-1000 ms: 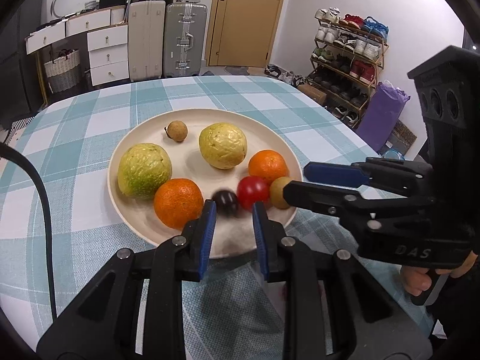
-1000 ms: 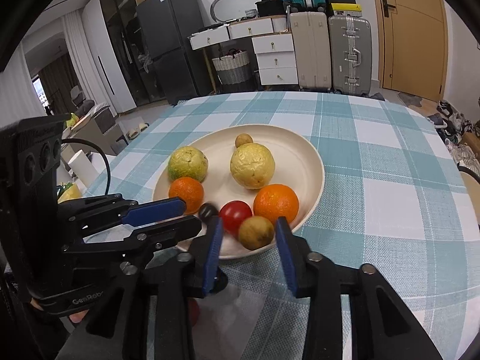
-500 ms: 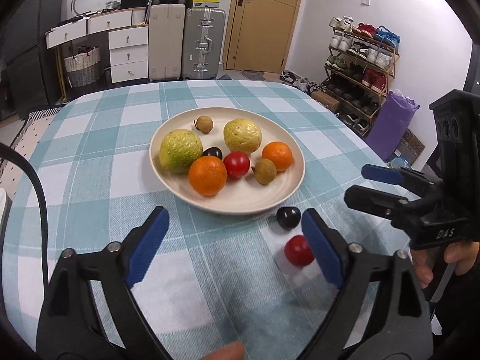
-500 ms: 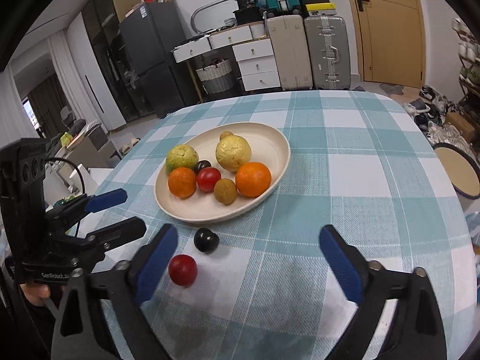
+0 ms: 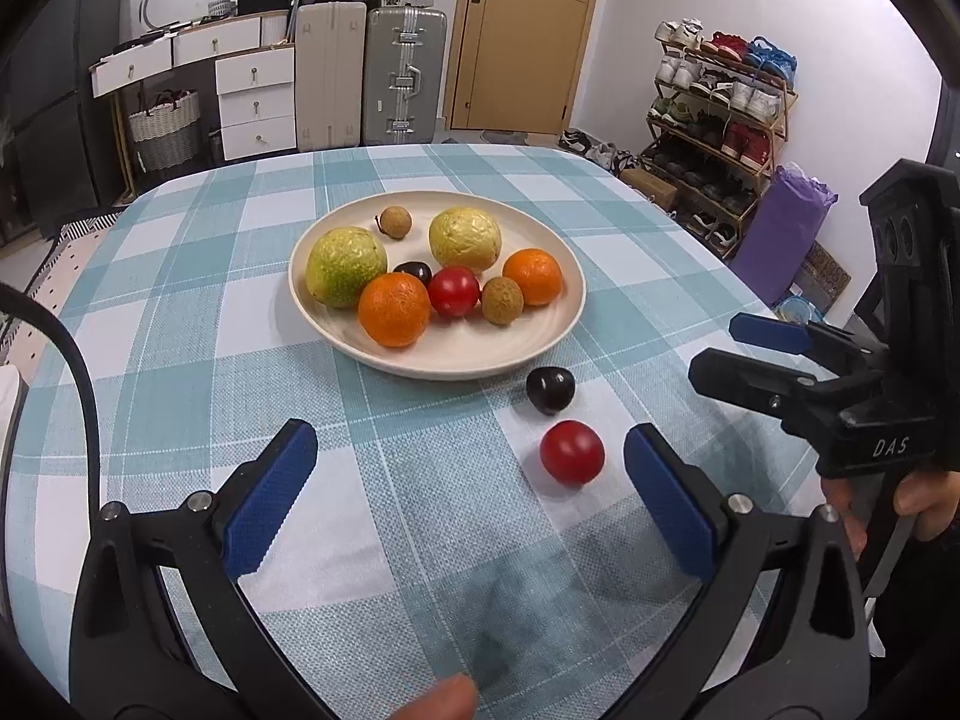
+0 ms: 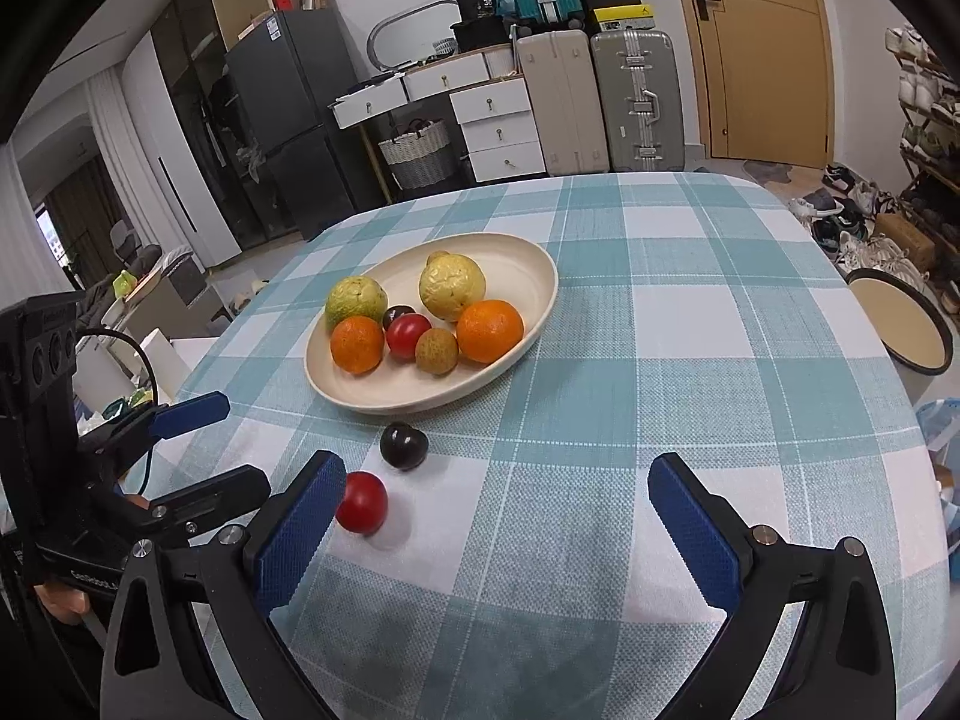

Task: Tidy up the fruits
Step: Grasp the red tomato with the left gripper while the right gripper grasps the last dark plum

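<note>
Both grippers back; fingers [image 5: 270, 498] wide, empty

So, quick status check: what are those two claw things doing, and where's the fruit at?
Left gripper and right gripper open, empty. Round red tomato and dark plum on the checked tablecloth, outside the cream plate. Nothing in the way.
</note>
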`<state>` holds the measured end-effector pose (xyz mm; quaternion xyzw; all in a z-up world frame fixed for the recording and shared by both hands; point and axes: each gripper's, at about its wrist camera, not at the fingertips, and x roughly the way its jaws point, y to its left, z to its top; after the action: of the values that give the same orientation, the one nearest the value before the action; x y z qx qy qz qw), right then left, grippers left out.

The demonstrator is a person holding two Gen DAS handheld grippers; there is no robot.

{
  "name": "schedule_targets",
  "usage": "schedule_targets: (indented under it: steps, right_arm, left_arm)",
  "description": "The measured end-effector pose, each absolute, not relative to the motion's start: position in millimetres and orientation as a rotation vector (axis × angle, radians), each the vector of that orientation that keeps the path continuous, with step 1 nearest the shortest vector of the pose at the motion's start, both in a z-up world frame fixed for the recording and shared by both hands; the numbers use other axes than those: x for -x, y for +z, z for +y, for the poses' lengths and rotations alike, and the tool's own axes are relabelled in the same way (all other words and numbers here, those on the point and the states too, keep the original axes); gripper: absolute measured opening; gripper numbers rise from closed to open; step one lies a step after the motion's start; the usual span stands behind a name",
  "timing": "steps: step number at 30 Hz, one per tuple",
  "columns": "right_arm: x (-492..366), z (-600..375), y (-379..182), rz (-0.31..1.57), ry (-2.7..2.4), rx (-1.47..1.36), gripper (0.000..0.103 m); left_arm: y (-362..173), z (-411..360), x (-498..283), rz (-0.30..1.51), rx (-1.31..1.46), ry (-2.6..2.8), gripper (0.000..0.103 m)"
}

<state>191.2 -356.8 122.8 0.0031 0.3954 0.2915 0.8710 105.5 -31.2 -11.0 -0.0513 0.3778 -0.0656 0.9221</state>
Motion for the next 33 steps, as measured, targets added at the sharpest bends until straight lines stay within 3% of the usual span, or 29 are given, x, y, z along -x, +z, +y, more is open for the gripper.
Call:
schedule_targets:
  steps: [22, 25, 30, 33]
  right_arm:
    - [-189, -373, 104, 0.881, 0.557, -0.021, 0.103]
    - [-189, -375, 103, 0.884, 0.548, -0.023, 0.103]
    - [-190, -376, 101, 0.893, 0.540, -0.035, 0.103]
    - [-189, -375, 101, 0.895, 0.542, -0.030, 0.103]
  left_arm:
    - [-46, -63, -127, 0.881, 0.074, -0.167, 0.101]
    - [-45, -62, -129, 0.880, 0.080, -0.182, 0.095]
    - [-47, -67, -134, 0.906, 0.087, -0.238, 0.069]
    - [-49, -75, -135, 0.912, 0.060, -0.257, 0.061]
